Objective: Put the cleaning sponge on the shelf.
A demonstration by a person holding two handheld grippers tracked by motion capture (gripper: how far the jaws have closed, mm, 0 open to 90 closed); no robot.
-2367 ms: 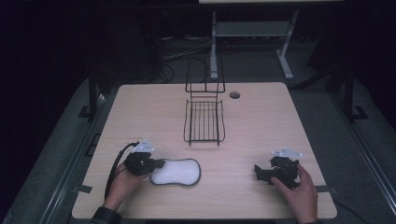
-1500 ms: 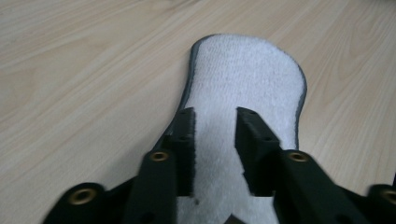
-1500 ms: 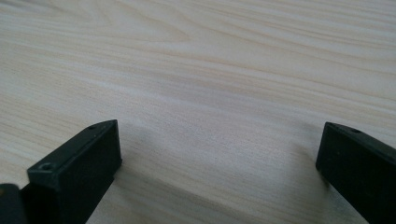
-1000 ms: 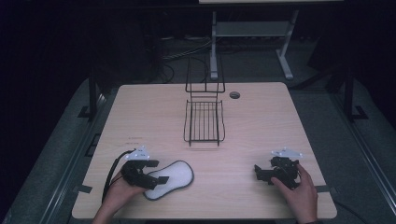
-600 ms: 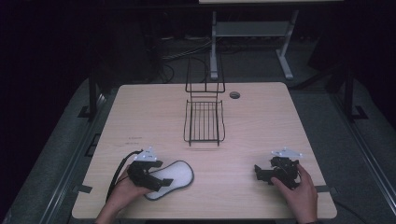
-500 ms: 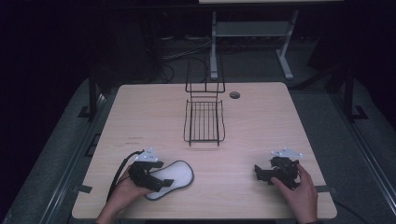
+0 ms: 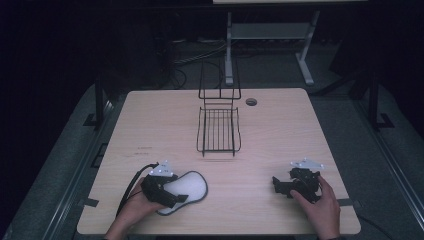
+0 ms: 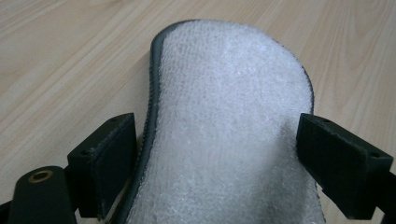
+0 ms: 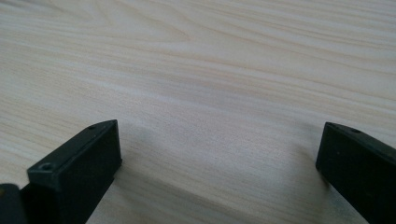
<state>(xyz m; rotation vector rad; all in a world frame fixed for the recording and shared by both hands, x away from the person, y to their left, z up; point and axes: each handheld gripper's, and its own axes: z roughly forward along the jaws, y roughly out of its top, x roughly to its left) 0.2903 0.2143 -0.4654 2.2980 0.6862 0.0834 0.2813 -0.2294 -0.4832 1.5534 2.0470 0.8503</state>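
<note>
The left gripper (image 7: 167,192) is seen in the high view at the near left of the wooden table (image 7: 165,125), held in the person's left hand (image 7: 134,212). A white fleecy insole (image 8: 229,135) with a dark grey rim lies between its jaws. In the left gripper view the jaws are set wide, one on each side of the insole at its narrower part; the right jaw is at the rim, while a thin gap is left at the left jaw, so a firm grasp cannot be confirmed. The toe end of the insole extends ahead of the jaws.

The right gripper (image 7: 282,186) rests at the near right, jaws spread wide over bare wood, with nothing held. A black wire rack (image 7: 218,131) stands well ahead of both grippers.
</note>
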